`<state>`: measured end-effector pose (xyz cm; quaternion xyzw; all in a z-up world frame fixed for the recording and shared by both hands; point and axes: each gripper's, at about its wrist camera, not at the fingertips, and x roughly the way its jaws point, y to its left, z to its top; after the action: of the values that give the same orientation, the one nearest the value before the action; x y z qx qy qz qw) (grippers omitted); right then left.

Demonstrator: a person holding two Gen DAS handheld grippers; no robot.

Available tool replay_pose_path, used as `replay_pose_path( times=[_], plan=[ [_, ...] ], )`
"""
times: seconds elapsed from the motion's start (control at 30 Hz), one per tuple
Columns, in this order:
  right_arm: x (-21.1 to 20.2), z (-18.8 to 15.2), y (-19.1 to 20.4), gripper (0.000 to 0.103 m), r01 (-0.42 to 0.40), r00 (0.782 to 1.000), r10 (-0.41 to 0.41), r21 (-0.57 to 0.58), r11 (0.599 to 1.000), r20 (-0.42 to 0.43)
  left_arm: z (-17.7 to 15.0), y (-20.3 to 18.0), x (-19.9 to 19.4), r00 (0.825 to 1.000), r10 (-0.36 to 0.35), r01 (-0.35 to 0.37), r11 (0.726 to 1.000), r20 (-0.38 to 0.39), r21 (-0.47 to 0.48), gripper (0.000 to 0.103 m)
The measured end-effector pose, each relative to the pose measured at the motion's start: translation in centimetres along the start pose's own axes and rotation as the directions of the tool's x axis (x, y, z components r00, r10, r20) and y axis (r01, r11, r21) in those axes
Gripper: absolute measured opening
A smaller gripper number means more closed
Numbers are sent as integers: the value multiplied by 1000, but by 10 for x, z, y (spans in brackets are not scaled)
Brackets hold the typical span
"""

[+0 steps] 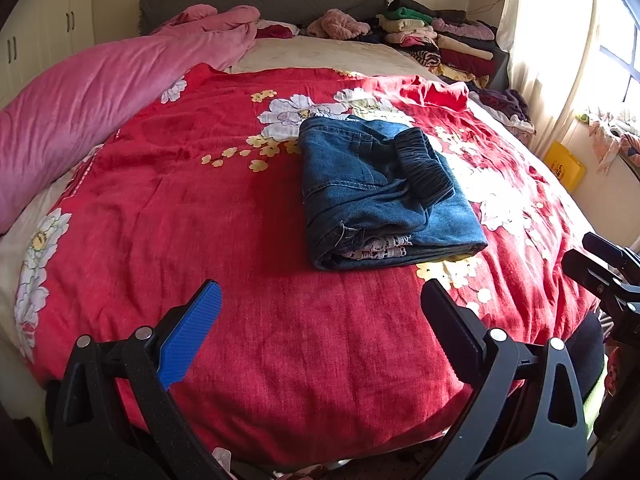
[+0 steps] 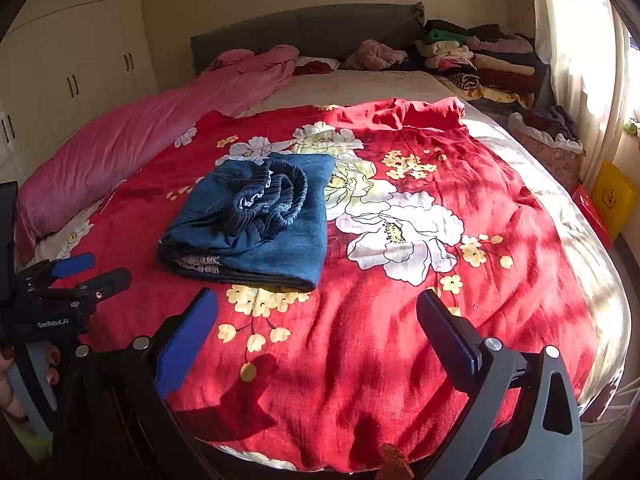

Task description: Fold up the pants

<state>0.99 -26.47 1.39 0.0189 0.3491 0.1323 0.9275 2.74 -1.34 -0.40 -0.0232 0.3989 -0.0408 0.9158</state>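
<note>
- Denim pants (image 1: 384,196), folded into a compact bundle, lie on the red floral bedspread (image 1: 280,340) near the middle of the bed, elastic waistband on top.
- Left tongs (image 1: 320,308): spread wide, empty, hovering over the bedspread short of the pants.
- Right tongs (image 2: 316,316): likewise spread wide, holding nothing.
- Right wrist view alone shows the gathered waistband's pale lining and a hand (image 2: 12,384) gripping the left tool's handle.
- Left wrist view alone shows the window (image 1: 624,60); the right tongs appear at its right edge.
- Pink duvet (image 1: 92,92) along the left; stacked clothes (image 1: 444,36) by the headboard.
</note>
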Motion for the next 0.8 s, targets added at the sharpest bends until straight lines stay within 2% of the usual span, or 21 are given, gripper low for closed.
replay_pose_path(
  times=[0.8],
  plan=[
    [0,0,0,99,0,1000,0,0,1000,0,0,3,0,1000,0,0,1000,-2,-3,93]
  ],
)
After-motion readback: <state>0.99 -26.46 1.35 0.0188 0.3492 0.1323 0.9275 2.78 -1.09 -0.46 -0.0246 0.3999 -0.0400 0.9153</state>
